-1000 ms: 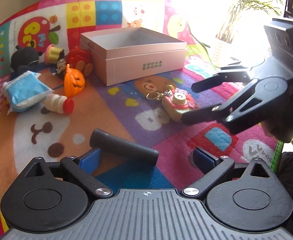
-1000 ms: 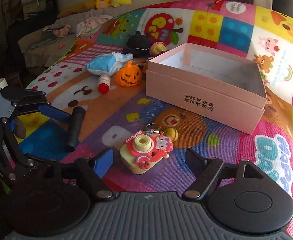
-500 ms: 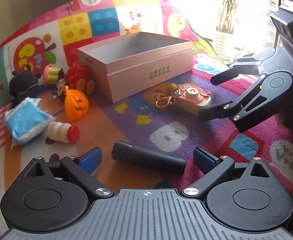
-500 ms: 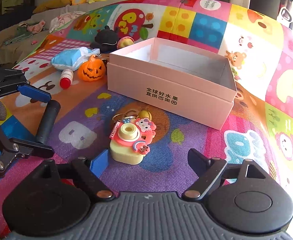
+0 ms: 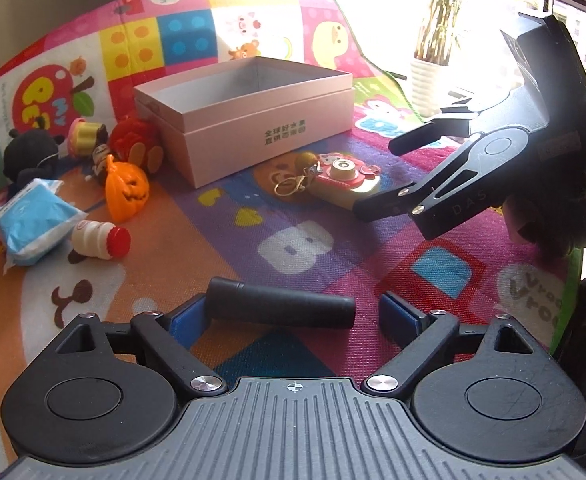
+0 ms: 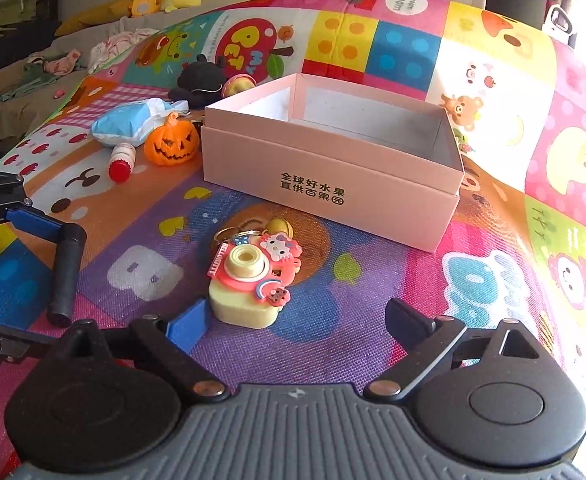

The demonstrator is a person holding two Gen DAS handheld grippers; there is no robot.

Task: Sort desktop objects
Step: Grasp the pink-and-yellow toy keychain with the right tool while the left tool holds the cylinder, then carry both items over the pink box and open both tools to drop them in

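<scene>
A black cylinder lies on the play mat between the open fingers of my left gripper; it also shows in the right wrist view. A pink and yellow toy camera keychain lies just ahead of my open right gripper, closer to the left finger. In the left wrist view the camera sits next to the right gripper. An open, empty pink box stands behind it, also seen in the left wrist view.
Left of the box lie an orange pumpkin, a small white bottle with a red cap, a blue packet, a black plush and a red toy. A potted plant stands at the mat's far edge.
Both grippers have pulled back and turned slightly. The black cylinder now lies level across the left gripper's open fingers. The right gripper has moved closer to the camera toy.
</scene>
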